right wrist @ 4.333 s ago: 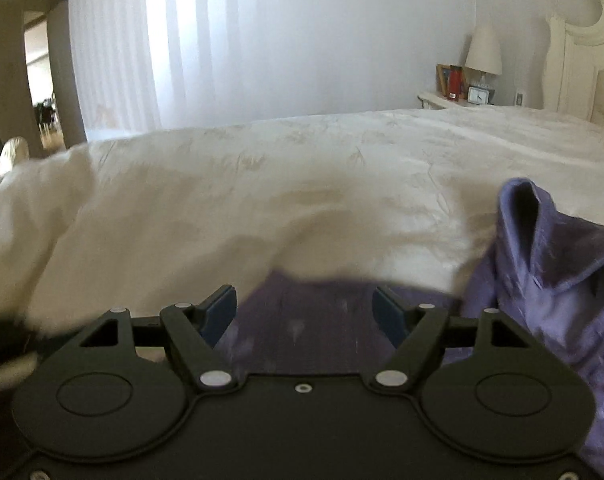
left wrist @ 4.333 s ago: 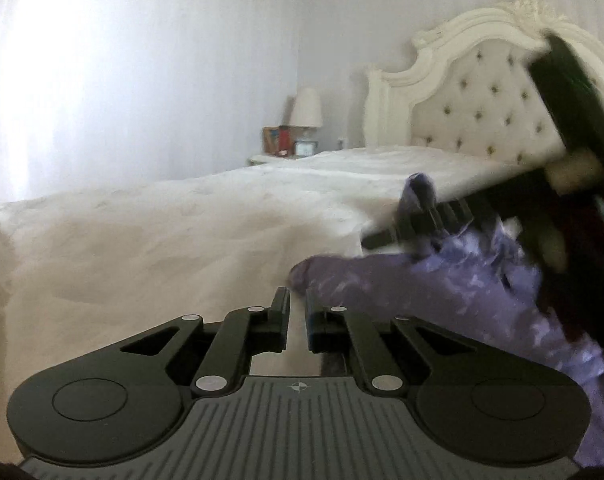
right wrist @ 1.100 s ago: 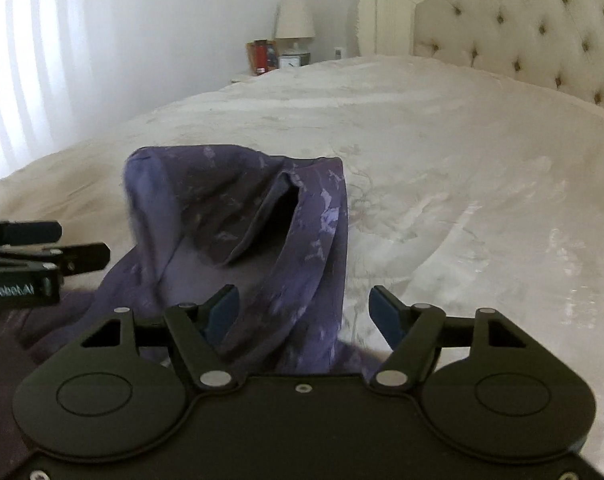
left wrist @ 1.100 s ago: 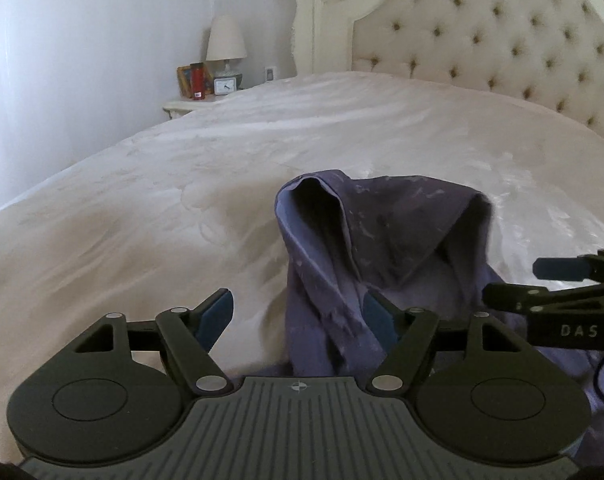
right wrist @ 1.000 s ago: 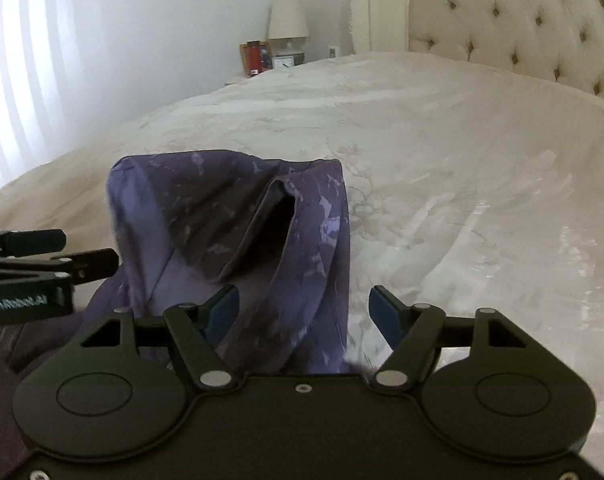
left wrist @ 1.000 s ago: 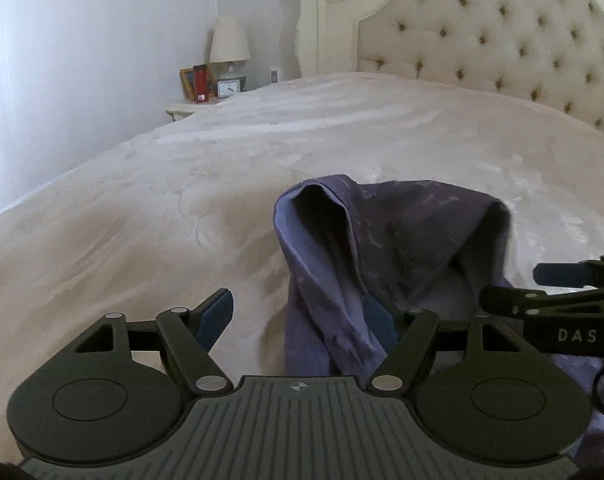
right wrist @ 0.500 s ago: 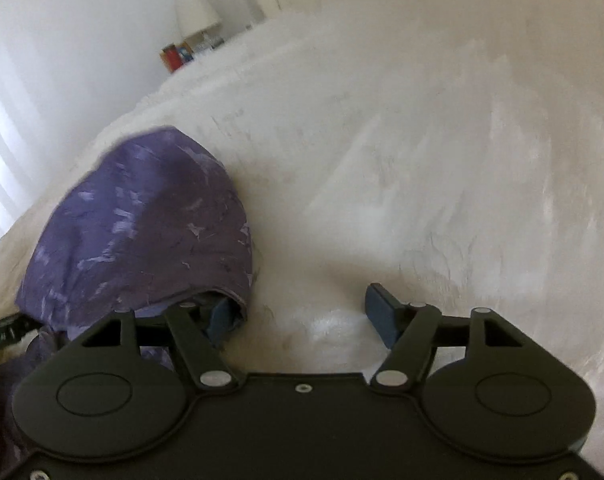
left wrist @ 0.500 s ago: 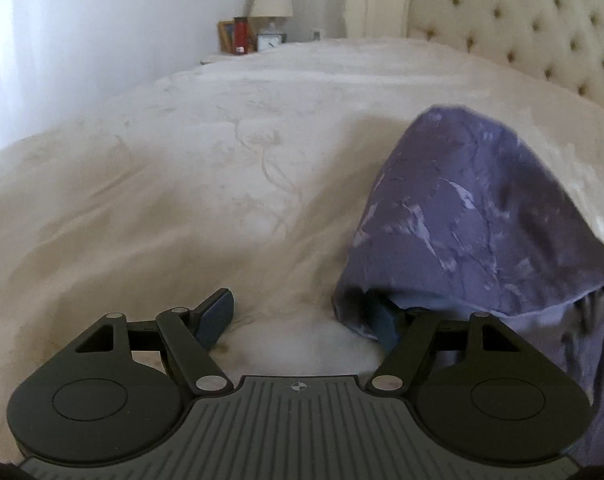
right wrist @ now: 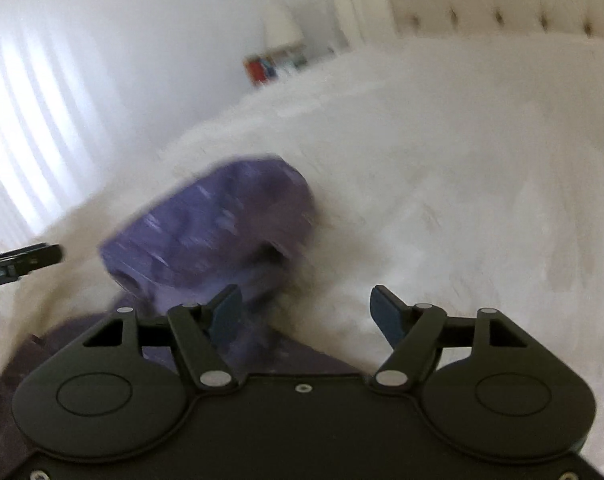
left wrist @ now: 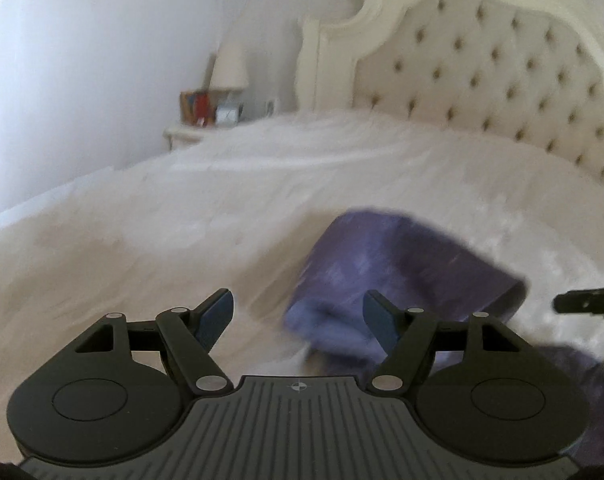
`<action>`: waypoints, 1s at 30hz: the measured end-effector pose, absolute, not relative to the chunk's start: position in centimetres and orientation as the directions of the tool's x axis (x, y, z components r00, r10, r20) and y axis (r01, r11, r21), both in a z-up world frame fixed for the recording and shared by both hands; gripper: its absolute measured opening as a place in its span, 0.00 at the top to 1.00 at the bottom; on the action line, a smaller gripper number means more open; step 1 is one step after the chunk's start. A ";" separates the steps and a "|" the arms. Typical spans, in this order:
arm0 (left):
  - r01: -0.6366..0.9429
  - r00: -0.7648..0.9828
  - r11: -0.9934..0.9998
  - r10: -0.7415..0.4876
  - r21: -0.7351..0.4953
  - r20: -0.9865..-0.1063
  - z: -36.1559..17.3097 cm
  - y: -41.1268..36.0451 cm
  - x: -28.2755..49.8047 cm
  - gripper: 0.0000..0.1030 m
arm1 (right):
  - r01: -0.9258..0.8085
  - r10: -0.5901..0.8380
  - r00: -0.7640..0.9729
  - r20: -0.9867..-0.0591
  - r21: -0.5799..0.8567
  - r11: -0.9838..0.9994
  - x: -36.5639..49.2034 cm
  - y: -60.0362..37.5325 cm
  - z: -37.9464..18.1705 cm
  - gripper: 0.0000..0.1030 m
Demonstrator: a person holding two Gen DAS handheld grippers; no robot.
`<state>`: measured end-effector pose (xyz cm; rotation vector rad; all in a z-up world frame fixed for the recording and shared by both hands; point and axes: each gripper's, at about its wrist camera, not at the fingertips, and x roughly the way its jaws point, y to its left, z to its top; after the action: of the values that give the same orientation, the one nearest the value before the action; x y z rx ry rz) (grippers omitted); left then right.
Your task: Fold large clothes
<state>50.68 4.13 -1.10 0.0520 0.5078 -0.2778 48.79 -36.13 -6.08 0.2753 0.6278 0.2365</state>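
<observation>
- Left gripper (left wrist: 298,316): jaws are held apart, nothing pinched; the right-hand blue pad (left wrist: 379,322) is seen in front of the cloth, contact not discernible through blur.
- Right gripper (right wrist: 306,312): jaws are likewise spread and empty, above pale bedding.
- Purple garment (left wrist: 405,276): a patterned, bunched heap is shown lying on the bed (left wrist: 182,216), between the two grippers.
- Tufted headboard (left wrist: 481,76) and a lamp (left wrist: 229,68) on a nightstand (left wrist: 186,134) are shown beyond.
</observation>
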 end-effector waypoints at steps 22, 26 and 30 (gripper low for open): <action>0.069 0.712 0.989 -0.142 -0.133 -0.687 -11.3 4.7 60.1 0.30 | 0.056 0.309 0.710 -0.632 0.489 0.870 55.5 -36.5 -12.4 0.56; 0.084 0.745 0.980 -0.183 -0.183 -0.642 -9.0 5.2 59.0 0.31 | -0.028 0.306 0.737 -0.603 0.425 0.905 54.7 -36.1 -10.2 0.50; 0.152 0.779 0.960 -0.262 -0.233 -0.570 -6.3 5.3 55.1 0.30 | -0.095 0.320 0.779 -0.539 0.403 0.910 54.2 -35.8 -7.4 0.34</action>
<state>55.09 5.33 -6.32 -0.1782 0.6407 -0.2252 54.24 -35.81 -7.42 0.3686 0.6422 0.2301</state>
